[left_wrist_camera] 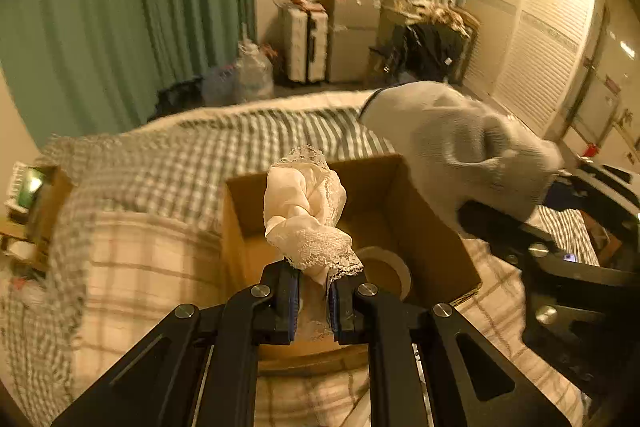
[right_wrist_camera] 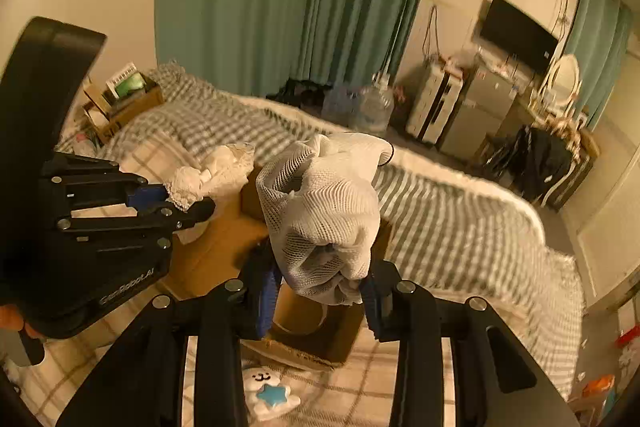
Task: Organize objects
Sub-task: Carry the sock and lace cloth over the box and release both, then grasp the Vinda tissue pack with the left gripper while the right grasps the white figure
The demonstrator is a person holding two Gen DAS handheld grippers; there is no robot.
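Cardboard box (left_wrist_camera: 436, 227) sits open on my checked bed (right_wrist_camera: 432, 227). Above it, my right gripper (right_wrist_camera: 320, 301) clenches a white mesh bag (right_wrist_camera: 324, 223); my left gripper (left_wrist_camera: 314, 301) pinches a lace cloth (left_wrist_camera: 306, 211). Next, probably, lower and release both inside.

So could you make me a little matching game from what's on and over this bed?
Things:
1. lace cloth
2. white mesh bag
3. tape roll
4. star plush toy

Places:
A. lying in the cardboard box
B. held by the left gripper
C. lying on the plaid blanket
D. held by the right gripper

Pairs: 1-B, 2-D, 3-A, 4-C
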